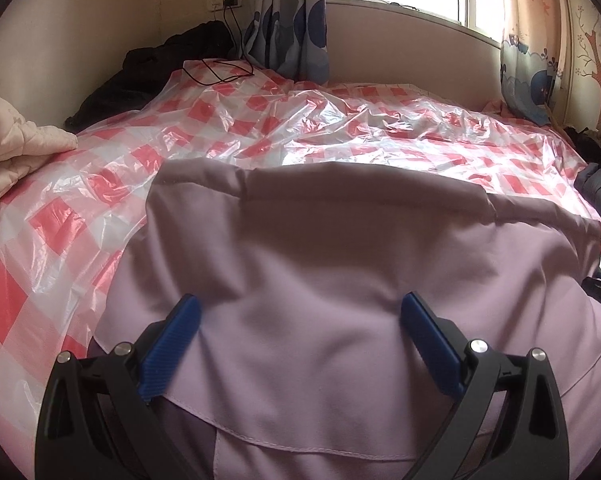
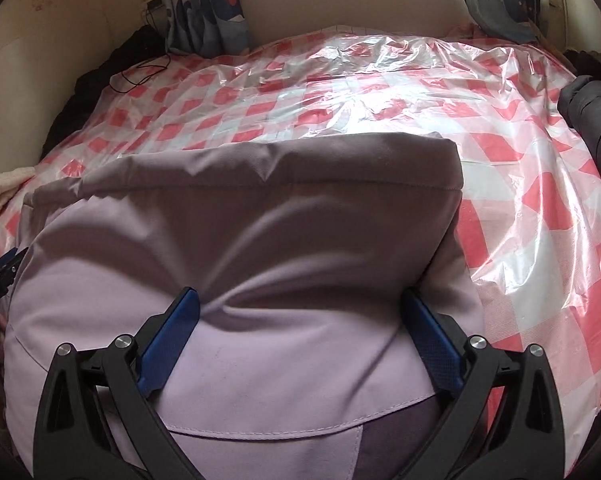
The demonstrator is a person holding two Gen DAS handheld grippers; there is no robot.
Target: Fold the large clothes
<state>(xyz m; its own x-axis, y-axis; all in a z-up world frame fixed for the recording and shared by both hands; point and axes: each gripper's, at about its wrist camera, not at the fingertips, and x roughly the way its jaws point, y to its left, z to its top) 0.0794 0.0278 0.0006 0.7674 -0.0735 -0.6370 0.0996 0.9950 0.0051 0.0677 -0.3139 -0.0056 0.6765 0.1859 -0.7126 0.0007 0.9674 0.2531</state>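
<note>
left wrist: left gripper (image 1: 300, 312) spread wide, holding nothing, over the lilac garment (image 1: 340, 264) on the bed's checkered plastic sheet (image 1: 52, 232) | right wrist: right gripper (image 2: 300, 306) same, released | tip: I'd pinch both near hems evenly, fold away slowly

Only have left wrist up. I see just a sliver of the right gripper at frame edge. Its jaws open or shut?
Observer: Open. The right gripper has its jaws spread wide over the lilac garment, not closed on it.
Operator: Fabric flat under it?
Observer: No. A diagonal crease bunches up between its fingers.
Operator: Clearance on the garment's right side?
Observer: The right edge lies on the checked plastic sheet, clearly apart from the dark padded jacket.
</note>
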